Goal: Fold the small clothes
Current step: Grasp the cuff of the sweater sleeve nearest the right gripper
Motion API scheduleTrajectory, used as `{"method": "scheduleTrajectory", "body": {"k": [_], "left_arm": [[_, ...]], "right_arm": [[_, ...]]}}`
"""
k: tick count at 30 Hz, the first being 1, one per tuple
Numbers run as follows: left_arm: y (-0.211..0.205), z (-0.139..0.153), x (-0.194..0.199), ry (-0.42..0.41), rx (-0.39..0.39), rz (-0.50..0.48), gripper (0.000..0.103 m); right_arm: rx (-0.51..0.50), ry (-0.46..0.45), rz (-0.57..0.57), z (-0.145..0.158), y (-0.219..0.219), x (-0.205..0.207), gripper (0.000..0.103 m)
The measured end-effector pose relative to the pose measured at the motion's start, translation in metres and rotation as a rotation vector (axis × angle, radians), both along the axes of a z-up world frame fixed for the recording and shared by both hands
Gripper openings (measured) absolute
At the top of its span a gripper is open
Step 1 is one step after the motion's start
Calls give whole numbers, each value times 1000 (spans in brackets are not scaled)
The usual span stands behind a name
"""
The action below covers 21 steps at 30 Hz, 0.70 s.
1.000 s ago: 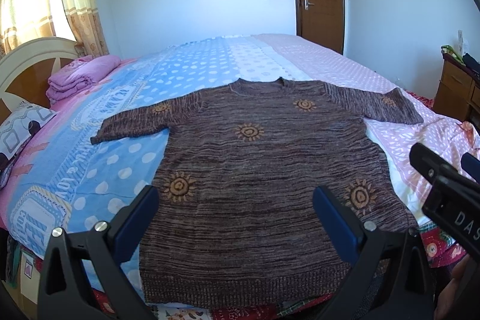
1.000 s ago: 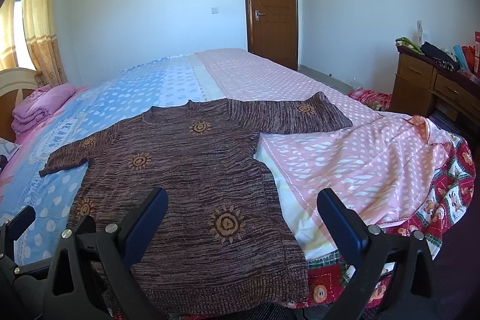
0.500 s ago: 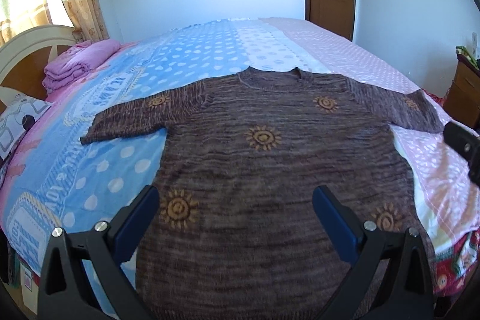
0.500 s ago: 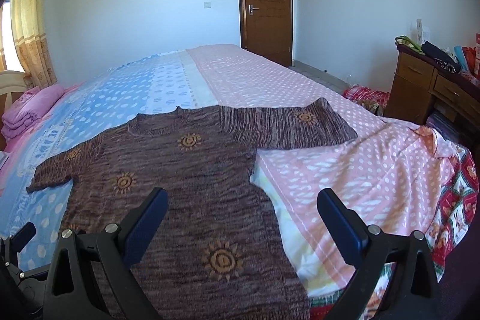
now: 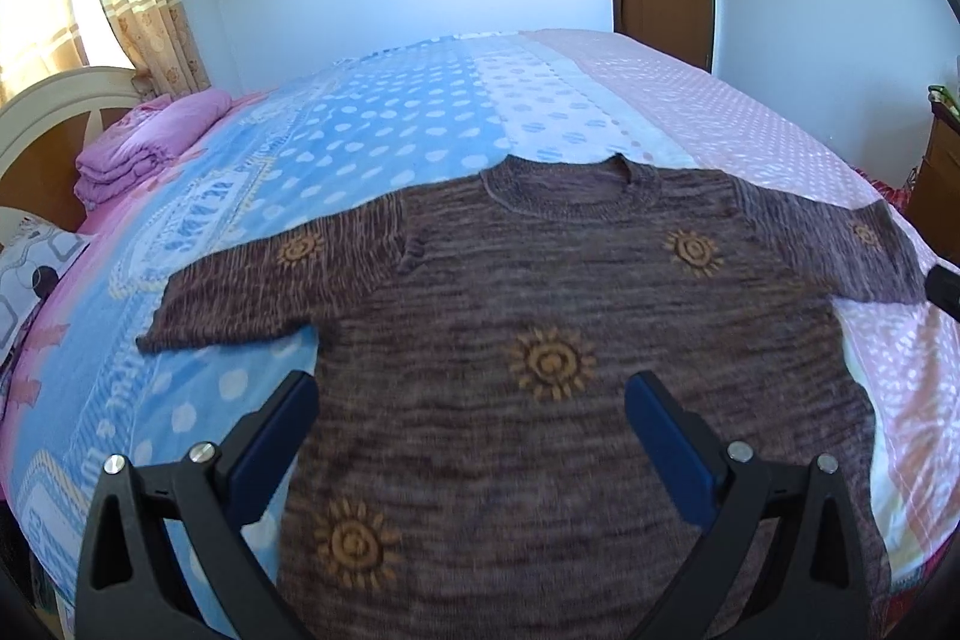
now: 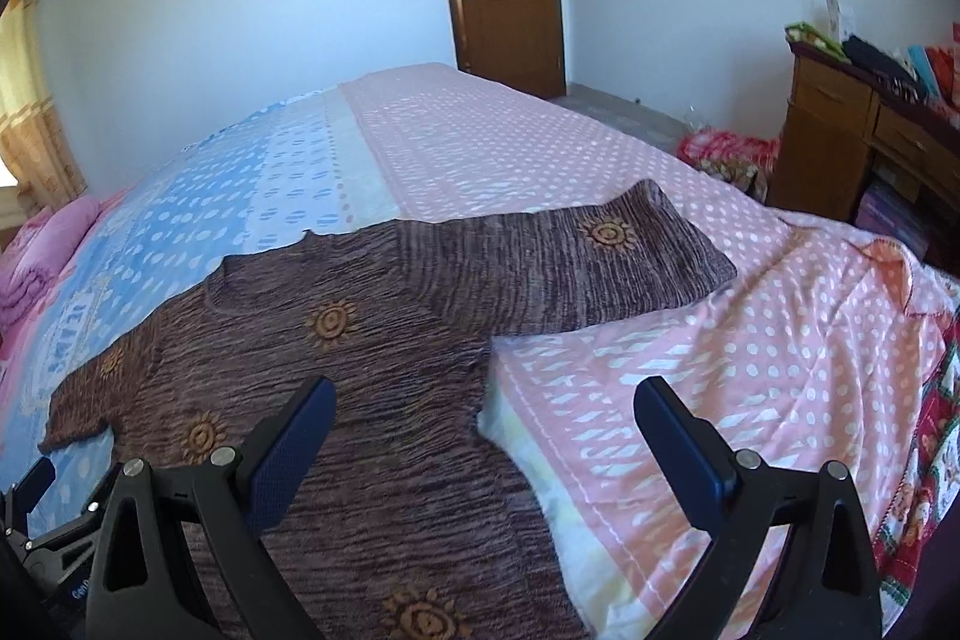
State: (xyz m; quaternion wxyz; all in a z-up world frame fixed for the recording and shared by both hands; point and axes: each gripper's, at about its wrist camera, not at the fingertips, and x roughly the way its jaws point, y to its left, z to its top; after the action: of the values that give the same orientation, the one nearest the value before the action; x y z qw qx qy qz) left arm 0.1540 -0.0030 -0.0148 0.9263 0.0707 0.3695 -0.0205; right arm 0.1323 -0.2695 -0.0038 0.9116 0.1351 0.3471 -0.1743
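With both tongs [image 5: 471, 400] [image 6: 485, 406] gaping wide and empty over the sweater [image 5: 570, 340] lying flat mid-frame on the bed [image 6: 660, 196], pinch each sleeve cuff squarely before folding inward.

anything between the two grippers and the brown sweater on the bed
Nothing visible. The brown sweater lies flat and uncovered on the bed. The left gripper hangs open over its body; the right gripper hangs open over its right side edge, below the sleeve.
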Motion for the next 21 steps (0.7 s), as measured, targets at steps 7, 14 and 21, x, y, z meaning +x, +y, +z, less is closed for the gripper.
{"method": "scheduleTrajectory", "body": {"k": [7, 14, 21], "left_arm": [[-7, 0, 28, 24, -11, -10, 103], [-4, 7, 52, 22, -56, -46, 103], [57, 8, 104, 26, -199, 109, 103]], "right_arm": [[-17, -24, -63, 13, -34, 14, 100], [-25, -67, -116, 38, -80, 26, 100], [46, -127, -255, 38, -170, 32, 65]]}}
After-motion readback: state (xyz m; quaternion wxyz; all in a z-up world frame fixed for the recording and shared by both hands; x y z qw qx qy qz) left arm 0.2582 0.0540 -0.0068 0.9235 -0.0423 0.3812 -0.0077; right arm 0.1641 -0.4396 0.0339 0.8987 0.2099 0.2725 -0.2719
